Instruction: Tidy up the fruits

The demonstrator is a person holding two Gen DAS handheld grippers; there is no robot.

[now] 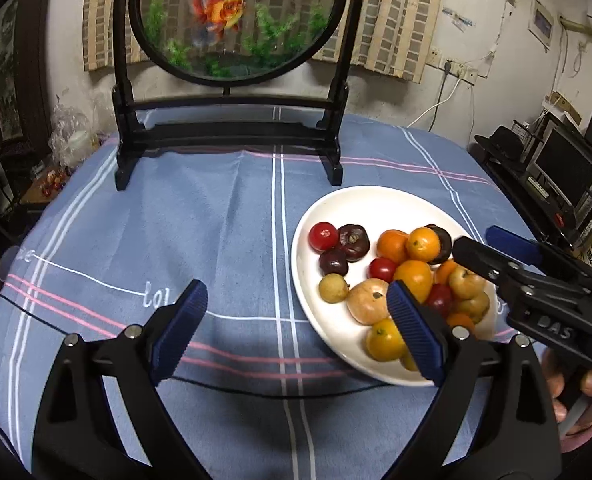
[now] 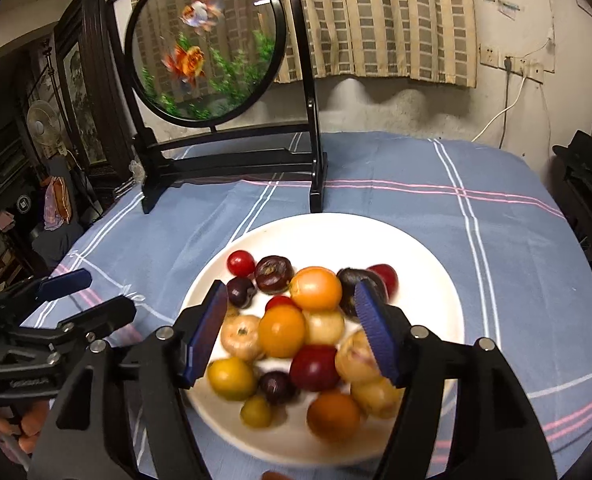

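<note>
Lower centre of your right view: one plate (image 2: 436,264), four oranges (image 2: 316,289); both grippers' fingers (image 2: 370,320) spread, holding nothing.

A white round plate (image 2: 428,264) lies flat on the blue checked tablecloth (image 2: 376,176), and all the fruits sit heaped on it, mostly toward its near half, with the far part of the plate bare. At the far left of the heap a small red tomato (image 2: 241,263) lies just beside a dark purple fruit (image 2: 274,274) whose stem end faces up. An orange (image 2: 316,289) rests in the middle, touching a second orange (image 2: 282,331) nearer the camera. A pale yellowish fruit (image 2: 241,337) lies at the left, a deep red fruit (image 2: 315,367) near the centre, and a yellow one (image 2: 231,378) at the near left.
</note>
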